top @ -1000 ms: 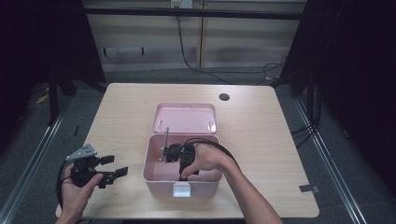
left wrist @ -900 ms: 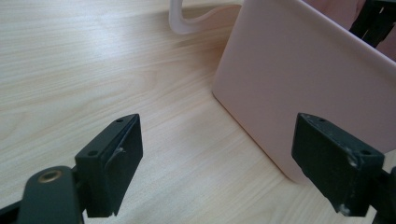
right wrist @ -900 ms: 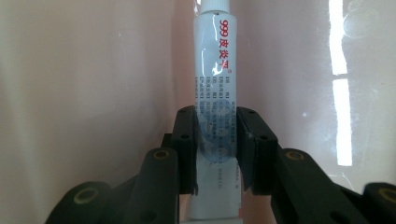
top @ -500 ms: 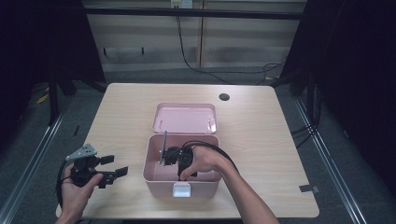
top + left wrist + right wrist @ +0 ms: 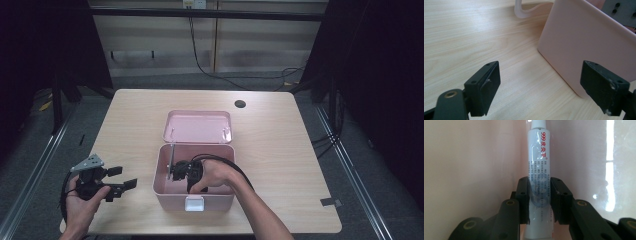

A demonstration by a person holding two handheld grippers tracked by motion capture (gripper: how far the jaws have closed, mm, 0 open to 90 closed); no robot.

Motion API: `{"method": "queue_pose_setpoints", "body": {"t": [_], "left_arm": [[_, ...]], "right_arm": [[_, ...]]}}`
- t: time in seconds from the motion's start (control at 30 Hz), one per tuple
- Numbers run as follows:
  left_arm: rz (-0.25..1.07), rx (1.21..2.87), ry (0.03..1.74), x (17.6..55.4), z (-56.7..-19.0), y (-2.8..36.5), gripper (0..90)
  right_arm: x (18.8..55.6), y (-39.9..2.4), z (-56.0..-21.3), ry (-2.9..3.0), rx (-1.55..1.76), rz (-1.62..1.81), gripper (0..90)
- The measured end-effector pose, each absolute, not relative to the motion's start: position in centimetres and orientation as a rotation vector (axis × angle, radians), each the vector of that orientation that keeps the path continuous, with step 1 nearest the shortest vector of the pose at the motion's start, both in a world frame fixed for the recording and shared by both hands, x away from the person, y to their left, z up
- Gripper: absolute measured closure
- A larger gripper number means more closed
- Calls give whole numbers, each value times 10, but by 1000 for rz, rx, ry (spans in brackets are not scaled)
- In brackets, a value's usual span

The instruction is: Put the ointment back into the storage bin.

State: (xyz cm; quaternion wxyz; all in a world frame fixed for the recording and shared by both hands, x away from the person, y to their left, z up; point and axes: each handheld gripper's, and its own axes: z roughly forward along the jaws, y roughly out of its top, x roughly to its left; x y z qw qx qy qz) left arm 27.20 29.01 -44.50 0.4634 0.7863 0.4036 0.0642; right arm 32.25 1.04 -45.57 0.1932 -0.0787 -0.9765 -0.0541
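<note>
**Tube held low inside the box**

Now the right gripper (image 5: pixel 540 202) is clamping a white ointment tube (image 5: pixel 539 165) between its jaws, down inside the open pink box (image 5: pixel 162 192) on the table (image 5: pixel 280 135). The tube is soft, so it is probably at risk of slipping or snagging the box wall (glossy, close). The left gripper (image 5: pixel 539 85) is waiting beside the box, jaws wide apart and empty.
</note>
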Motion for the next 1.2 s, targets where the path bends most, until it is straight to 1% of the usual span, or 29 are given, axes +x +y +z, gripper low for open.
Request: {"method": "queue_pose_setpoints", "body": {"t": [0.9,1.03,1.13,1.2], "left_arm": [[152,1934,1001,272,-445,291,166],[159,1926,1006,273,-445,291,166],[157,1926,1005,272,-445,291,166],[156,1926,1004,272,-445,291,166]], "right_arm": [[323,9,-465,-2730,-239,-108,698],[323,9,-465,-2727,-242,-100,693],[324,9,-464,-2721,-248,-107,664],[323,9,-464,-2721,-252,-112,660]]}}
